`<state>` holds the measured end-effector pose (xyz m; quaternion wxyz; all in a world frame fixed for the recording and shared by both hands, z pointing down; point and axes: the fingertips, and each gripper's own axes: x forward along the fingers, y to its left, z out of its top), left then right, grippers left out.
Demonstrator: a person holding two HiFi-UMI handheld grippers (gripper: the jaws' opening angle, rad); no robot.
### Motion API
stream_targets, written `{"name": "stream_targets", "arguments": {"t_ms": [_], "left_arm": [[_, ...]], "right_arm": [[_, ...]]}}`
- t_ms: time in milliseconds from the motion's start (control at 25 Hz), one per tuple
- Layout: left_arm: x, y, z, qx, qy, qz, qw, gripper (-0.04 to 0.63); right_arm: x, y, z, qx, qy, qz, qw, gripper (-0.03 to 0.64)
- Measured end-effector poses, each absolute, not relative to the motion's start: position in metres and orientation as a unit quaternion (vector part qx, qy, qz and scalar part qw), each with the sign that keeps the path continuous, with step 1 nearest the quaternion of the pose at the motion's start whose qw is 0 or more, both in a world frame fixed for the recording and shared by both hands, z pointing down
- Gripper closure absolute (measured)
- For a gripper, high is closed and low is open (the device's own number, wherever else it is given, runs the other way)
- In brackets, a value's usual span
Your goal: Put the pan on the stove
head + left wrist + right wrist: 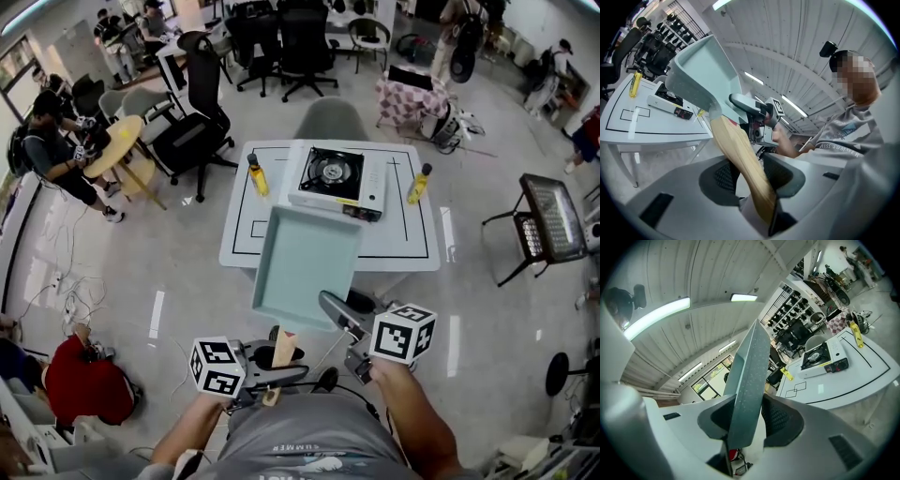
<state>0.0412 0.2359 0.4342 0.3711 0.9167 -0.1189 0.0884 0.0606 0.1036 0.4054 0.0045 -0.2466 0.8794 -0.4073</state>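
Jaws of the left gripper (286, 371) are clamping the wooden handle (286, 349), the right gripper's (332, 307) pinching the rim (298, 324), sharing the weight of the pan (307, 262) hovering at the worktop's (412, 248) near edge, short of the stove (336, 178).

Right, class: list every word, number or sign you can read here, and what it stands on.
"SUMMER": on the person's grey T-shirt; the left gripper view shows "LESS SUMMER".
White portable gas stove: panel labels too small to read.
Two yellow bottles: labels unreadable.
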Motion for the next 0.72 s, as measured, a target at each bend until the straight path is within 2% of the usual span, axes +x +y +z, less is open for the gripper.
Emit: {"name": "stream_targets", "arguments": {"t_ms": [400, 720], "left_arm": [[0.034, 0.163, 0.438, 0.924, -0.03, 0.104, 0.367, 0.445], [0.006, 0.107, 0.435, 0.924, 0.02, 0.116, 0.364, 0.444]], "right_arm": [[0.077, 0.037, 0.41, -0.335, 0.85, -0.406, 0.023, 0.463], [0.061, -0.014, 0.408, -0.382, 0.829, -0.406, 0.033, 0.465]]}}
